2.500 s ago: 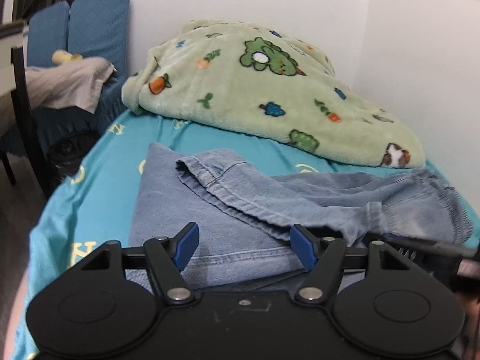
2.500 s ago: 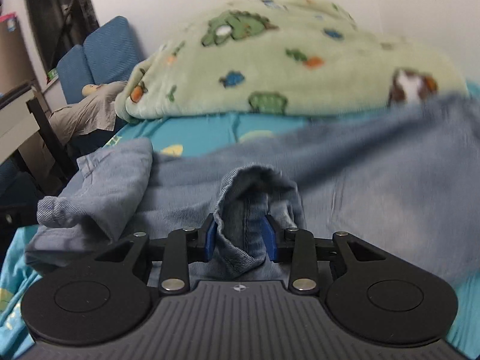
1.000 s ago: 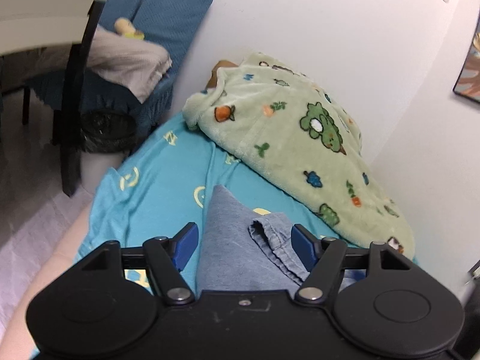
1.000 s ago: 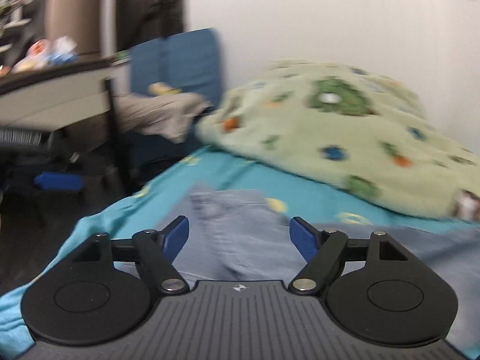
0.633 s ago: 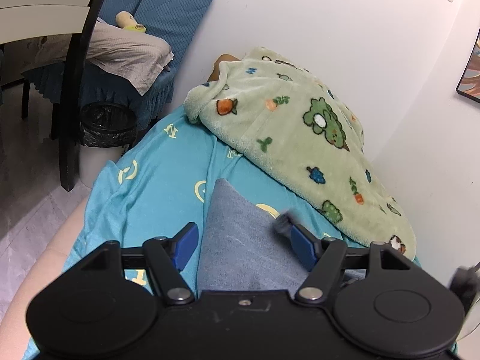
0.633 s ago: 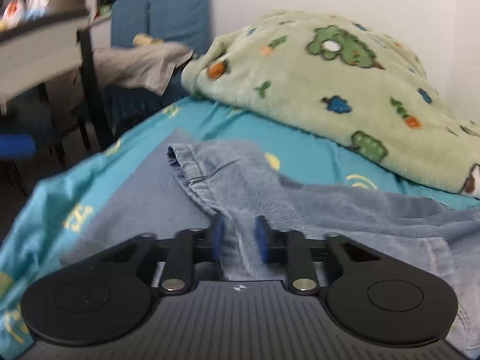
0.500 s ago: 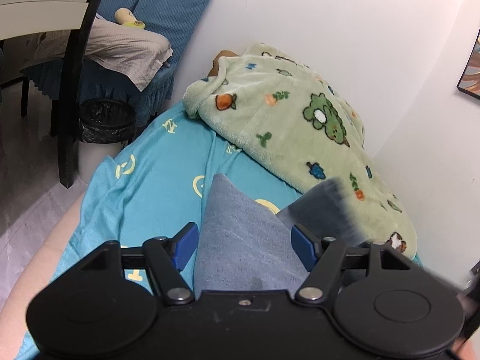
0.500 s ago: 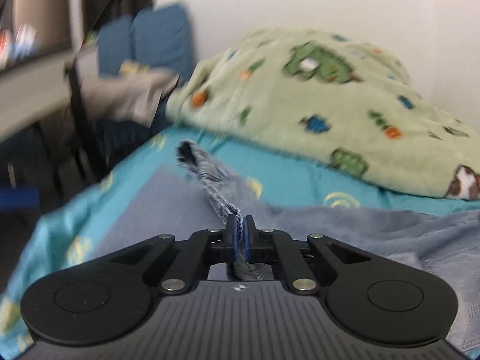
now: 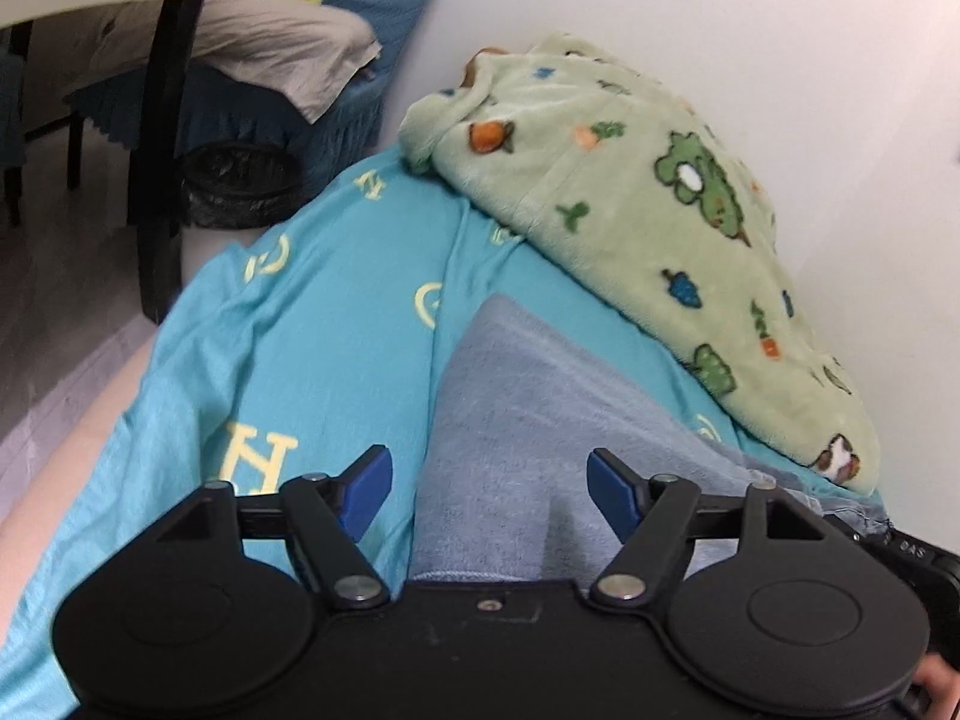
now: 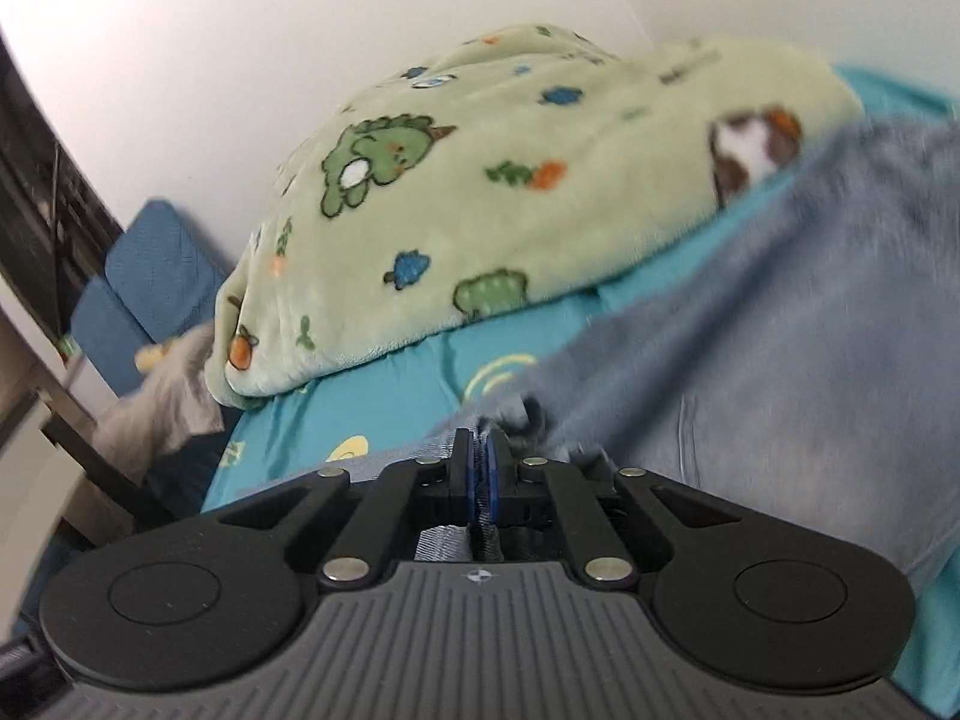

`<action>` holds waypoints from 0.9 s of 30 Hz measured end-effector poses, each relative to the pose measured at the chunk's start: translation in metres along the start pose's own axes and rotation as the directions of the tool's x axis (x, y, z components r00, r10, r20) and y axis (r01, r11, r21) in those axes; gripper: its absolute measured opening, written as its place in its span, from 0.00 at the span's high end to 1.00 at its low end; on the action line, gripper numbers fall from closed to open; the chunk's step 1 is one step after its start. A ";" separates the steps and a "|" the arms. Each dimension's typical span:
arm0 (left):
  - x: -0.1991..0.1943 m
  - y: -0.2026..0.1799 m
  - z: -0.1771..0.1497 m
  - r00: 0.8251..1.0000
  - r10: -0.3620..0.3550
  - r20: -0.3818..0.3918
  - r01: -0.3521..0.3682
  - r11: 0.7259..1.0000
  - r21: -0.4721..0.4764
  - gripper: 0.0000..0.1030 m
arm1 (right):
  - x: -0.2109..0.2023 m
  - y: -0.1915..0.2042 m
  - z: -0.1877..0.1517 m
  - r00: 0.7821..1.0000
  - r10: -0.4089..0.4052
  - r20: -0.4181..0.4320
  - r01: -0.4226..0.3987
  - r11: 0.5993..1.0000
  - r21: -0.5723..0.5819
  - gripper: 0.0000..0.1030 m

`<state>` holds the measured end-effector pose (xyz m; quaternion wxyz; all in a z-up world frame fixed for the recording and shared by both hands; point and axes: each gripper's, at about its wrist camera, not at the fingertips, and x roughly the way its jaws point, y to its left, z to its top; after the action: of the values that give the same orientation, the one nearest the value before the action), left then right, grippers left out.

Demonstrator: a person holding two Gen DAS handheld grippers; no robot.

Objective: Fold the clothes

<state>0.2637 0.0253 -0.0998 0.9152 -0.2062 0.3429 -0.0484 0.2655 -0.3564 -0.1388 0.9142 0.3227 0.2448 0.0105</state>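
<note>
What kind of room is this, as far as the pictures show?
Most likely a bedroom in a home. A bed with a turquoise printed sheet stands against a white wall; a pale green fleece blanket with cartoon animals is heaped on it, and a light blue denim garment lies spread for folding.

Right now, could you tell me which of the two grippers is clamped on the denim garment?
The right gripper: its blue pads are pinched shut on the denim garment's edge, while the left gripper is opening, gripping nothing.
</note>
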 end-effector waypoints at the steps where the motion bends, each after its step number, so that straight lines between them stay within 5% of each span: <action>1: 0.002 0.000 -0.001 1.000 0.009 -0.003 -0.009 1.000 0.000 0.32 | 0.000 -0.003 -0.003 1.000 0.008 0.002 -0.008 1.000 0.013 0.96; 4: 0.009 0.000 -0.005 1.000 0.017 -0.015 -0.017 1.000 -0.002 0.32 | -0.002 -0.005 -0.001 0.999 0.036 0.002 -0.036 0.998 0.041 0.89; 8: 0.019 -0.003 -0.009 0.998 0.020 -0.059 -0.020 1.000 0.004 0.32 | -0.002 0.002 -0.001 0.997 0.072 -0.004 -0.072 0.997 0.008 0.54; 15: 0.009 -0.015 -0.006 0.999 0.035 0.000 -0.035 0.996 0.084 0.32 | -0.020 0.011 0.013 0.999 -0.020 0.051 0.023 0.997 -0.073 0.54; 20: 0.010 -0.032 -0.013 0.999 0.027 0.022 -0.030 0.984 0.176 0.32 | -0.063 -0.036 0.049 0.984 -0.141 0.107 0.133 0.988 0.079 0.47; 23: 0.020 -0.037 -0.021 0.999 0.052 -0.008 -0.049 0.975 0.215 0.32 | -0.096 -0.079 0.065 0.963 -0.260 0.075 0.228 0.929 0.291 0.33; 27: 0.025 -0.042 -0.028 0.996 0.085 -0.011 -0.080 0.963 0.256 0.31 | -0.127 -0.139 0.061 0.950 -0.311 0.033 0.263 0.853 0.451 0.22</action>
<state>0.2668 -0.0279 -0.1163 0.9315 -0.0716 0.3521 -0.0562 0.1619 -0.5246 -0.1244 0.8199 0.4814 0.2378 -0.1988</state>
